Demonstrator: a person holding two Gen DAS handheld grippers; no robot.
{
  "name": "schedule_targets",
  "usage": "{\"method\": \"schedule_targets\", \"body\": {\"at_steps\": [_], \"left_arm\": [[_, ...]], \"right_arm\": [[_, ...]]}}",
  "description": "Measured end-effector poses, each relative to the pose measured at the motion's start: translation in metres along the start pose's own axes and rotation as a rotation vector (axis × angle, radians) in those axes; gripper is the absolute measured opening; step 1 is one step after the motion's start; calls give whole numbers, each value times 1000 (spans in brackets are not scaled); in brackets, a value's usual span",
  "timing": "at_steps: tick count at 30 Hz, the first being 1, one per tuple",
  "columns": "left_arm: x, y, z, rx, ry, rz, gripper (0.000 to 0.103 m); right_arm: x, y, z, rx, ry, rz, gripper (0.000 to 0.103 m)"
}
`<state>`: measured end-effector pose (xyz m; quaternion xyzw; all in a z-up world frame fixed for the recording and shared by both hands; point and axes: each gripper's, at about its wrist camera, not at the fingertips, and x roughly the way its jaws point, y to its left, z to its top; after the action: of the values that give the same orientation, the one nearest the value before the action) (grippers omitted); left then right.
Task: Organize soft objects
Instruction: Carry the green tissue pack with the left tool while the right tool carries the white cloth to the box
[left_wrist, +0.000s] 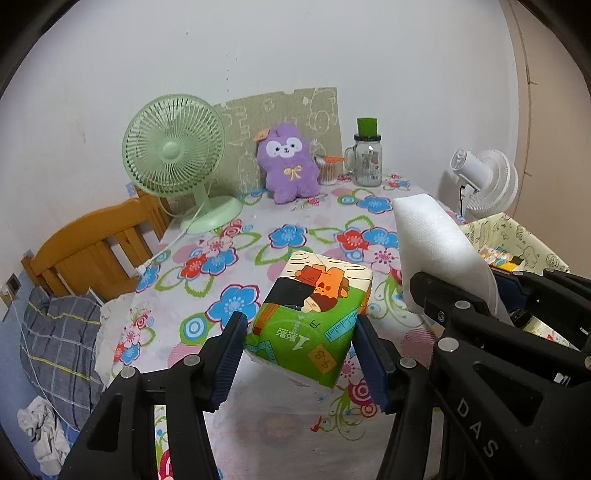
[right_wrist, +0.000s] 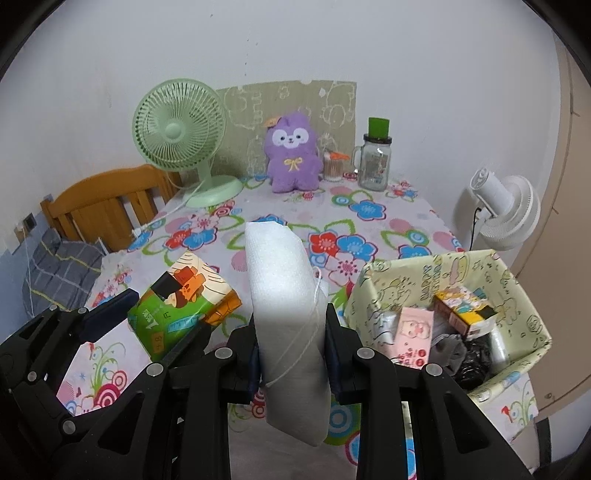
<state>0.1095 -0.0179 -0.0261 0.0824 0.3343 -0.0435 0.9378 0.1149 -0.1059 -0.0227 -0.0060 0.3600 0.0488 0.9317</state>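
At about nine o'clock in the right wrist view, the left gripper (right_wrist: 162, 325) reaches in from the lower left, its blue pads pinched on the two sides of a green-and-orange tissue pack (right_wrist: 184, 299) that hangs tilted above the floral tablecloth (right_wrist: 373, 210). The left wrist view shows that grip more squarely: the tissue pack (left_wrist: 314, 314) sits dead centre between the fingers (left_wrist: 231, 354), which press into its wrapper. Toward the middle of the right view, the right gripper (right_wrist: 291, 350) clamps narrowly on a white foam pad (right_wrist: 280, 295), standing upright and reaching to twelve o'clock past the fingertips; a thin white string seems to run down its right edge, though the glare makes this uncertain. At three o'clock, just right of that gripper, stands a pale patterned box (right_wrist: 524, 314) holding small packets, its inside visible only from this camera; the left view catches merely the box (left_wrist: 532, 240) rim behind the foam pad (left_wrist: 439, 247).
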Motion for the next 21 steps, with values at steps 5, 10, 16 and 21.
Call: {"method": "schedule_targets", "body": {"at_steps": [5, 10, 16, 21], "left_arm": [[-10, -8, 6, 8, -23, 3, 60], [-18, -14, 11, 13, -39, -2, 60], [-26, -25, 17, 19, -57, -5, 60], [-28, -35, 22, 22, -65, -15, 60]], "right_arm": [[-13, -7, 5, 6, -24, 0, 31], [-23, -14, 9, 9, -41, -5, 31], [-33, -26, 13, 18, -58, -6, 31], [-38, -37, 15, 22, -66, -14, 31]]}}
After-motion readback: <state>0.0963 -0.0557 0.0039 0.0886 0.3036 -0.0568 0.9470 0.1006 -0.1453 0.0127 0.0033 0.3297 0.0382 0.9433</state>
